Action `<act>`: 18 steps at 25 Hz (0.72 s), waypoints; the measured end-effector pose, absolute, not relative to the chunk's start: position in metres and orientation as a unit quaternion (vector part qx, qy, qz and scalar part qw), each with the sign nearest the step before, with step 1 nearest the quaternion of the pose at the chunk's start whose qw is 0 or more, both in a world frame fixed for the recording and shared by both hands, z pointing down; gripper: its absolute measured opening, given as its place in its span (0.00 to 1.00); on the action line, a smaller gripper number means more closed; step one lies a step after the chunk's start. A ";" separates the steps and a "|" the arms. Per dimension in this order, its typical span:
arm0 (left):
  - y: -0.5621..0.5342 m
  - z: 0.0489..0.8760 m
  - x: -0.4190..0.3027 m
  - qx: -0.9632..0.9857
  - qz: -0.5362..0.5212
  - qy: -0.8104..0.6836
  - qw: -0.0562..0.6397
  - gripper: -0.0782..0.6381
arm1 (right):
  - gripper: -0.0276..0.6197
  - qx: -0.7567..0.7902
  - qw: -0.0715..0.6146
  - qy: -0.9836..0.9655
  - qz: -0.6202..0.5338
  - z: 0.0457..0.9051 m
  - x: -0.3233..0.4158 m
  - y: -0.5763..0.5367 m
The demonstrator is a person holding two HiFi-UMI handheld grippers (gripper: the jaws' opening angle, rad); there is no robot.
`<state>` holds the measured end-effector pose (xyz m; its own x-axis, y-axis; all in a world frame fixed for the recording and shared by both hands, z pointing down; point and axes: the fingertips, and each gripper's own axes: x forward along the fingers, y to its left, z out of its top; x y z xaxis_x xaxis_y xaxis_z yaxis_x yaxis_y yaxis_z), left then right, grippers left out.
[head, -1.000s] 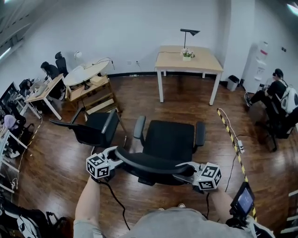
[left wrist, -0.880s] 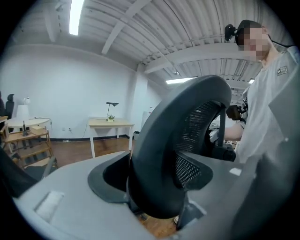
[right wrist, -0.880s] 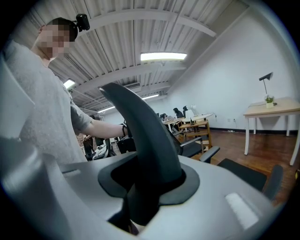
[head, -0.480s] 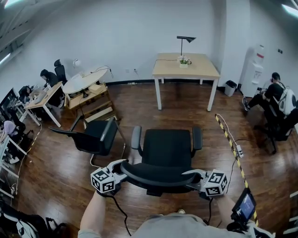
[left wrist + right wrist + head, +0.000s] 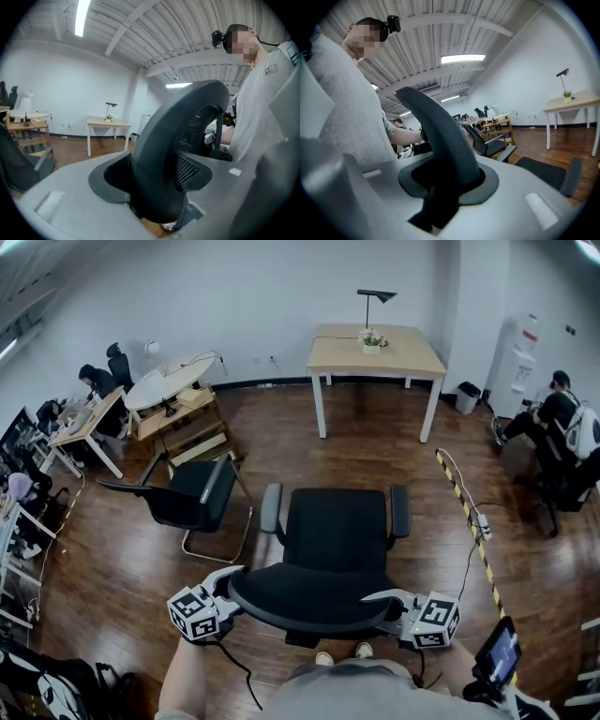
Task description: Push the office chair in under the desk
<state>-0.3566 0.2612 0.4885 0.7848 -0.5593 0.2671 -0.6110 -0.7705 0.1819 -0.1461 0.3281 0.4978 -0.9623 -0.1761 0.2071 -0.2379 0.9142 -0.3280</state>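
Office chair [image 5: 334, 526]: black, flat padded seat, two armrests [image 5: 271, 507], curved mesh backrest [image 5: 305, 601] with a thick smooth rim. It stands on the wood-plank floor [image 5: 281, 446] well short of the desk [image 5: 375, 351], seat facing the desk, not under it. One desk: pale wood top, white legs, with one lamp [image 5: 377, 298] and one small plant [image 5: 373, 339] on it. Left gripper [image 5: 228, 579] and right gripper [image 5: 382, 599] reach nearly level, one at each end of the backrest rim. Left jaws are wide, right jaws narrower, and each pair clamps the rim. The pads appear pressed on, though the fisheye makes contact hard to confirm. One second black chair [image 5: 187, 498] stands left of the desk.
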 end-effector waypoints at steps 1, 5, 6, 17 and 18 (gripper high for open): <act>0.267 0.489 -0.359 0.936 0.100 -0.310 0.132 0.49 | 0.23 0.104 0.085 -0.975 0.179 0.498 -0.149 0.335; 0.282 0.495 -0.370 0.938 0.104 -0.300 0.141 0.49 | 0.22 0.094 0.078 -0.975 0.184 0.499 -0.161 0.357; 0.284 0.496 -0.372 0.938 0.104 -0.298 0.142 0.49 | 0.21 0.092 0.077 -0.975 0.186 0.499 -0.163 0.360; 0.279 0.491 -0.381 0.941 0.115 -0.282 0.147 0.48 | 0.21 0.097 0.070 -0.976 0.183 0.496 -0.177 0.364; 0.277 0.492 -0.382 0.942 0.115 -0.279 0.147 0.48 | 0.21 0.099 0.070 -0.976 0.183 0.496 -0.178 0.364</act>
